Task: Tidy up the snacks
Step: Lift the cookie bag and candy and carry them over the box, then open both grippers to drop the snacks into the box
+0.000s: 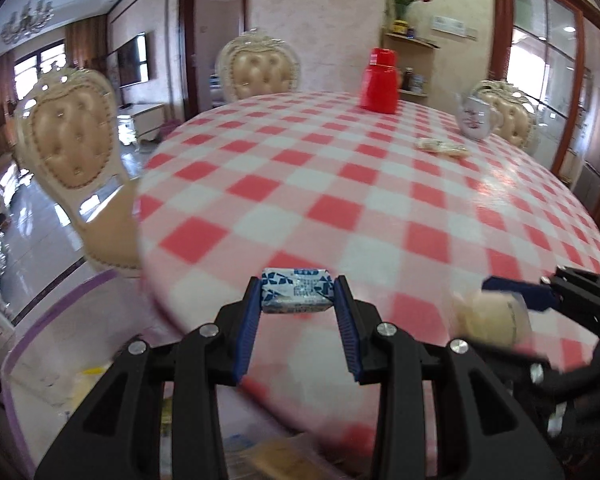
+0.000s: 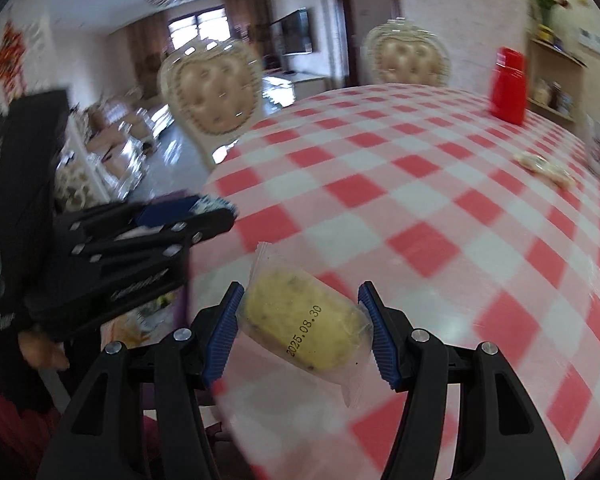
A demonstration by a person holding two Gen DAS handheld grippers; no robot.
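your left gripper [image 1: 298, 294] is clenched on a small blue-and-white wrapped snack [image 1: 297, 290], a rectangular packet with a blue geometric print and a silvery lower edge, pinched by its short ends between the blue pads and held above the near edge of the checked table [image 1: 340, 184]. your right gripper [image 2: 302, 330] is clamped on a clear-wrapped yellow cake [image 2: 305, 323], a pale oval speckled with dark bits, its wrapper stamped 2025.08.30 and crimped at both ends; it sits tilted between the pads, also over the table's near edge. far across the table from you stands a red container [image 1: 379, 80], with a white teapot [image 1: 476, 117] at the far right rim and another wrapped snack [image 1: 442, 147] lying just in front of the teapot. off the table's left edge, a purple-rimmed bin [image 1: 60, 312] shows yellow packets inside.
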